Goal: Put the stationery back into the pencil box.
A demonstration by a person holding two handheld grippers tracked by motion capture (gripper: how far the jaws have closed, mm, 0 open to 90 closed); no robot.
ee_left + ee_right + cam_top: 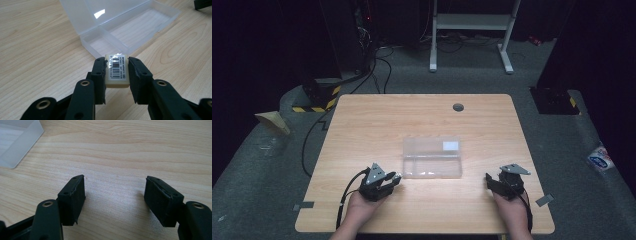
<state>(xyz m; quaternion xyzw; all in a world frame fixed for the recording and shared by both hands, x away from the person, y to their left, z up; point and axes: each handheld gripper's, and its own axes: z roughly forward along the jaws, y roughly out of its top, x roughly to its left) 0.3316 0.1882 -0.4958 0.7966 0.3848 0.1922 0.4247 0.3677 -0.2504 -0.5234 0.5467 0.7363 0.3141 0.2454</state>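
Left gripper view, left tongs (pixel 117 68) clamping eraser (pixel 117 72), clear box (pixel 130 27) beyond, right tongs (pixel 115 195) wide.

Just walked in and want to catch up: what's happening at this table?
A person works with a gripper in each hand. The left gripper is clamped on a small eraser with a barcode label, just short of an open clear plastic box on the wooden table. The right gripper rests open, holding nothing, to the box's right.
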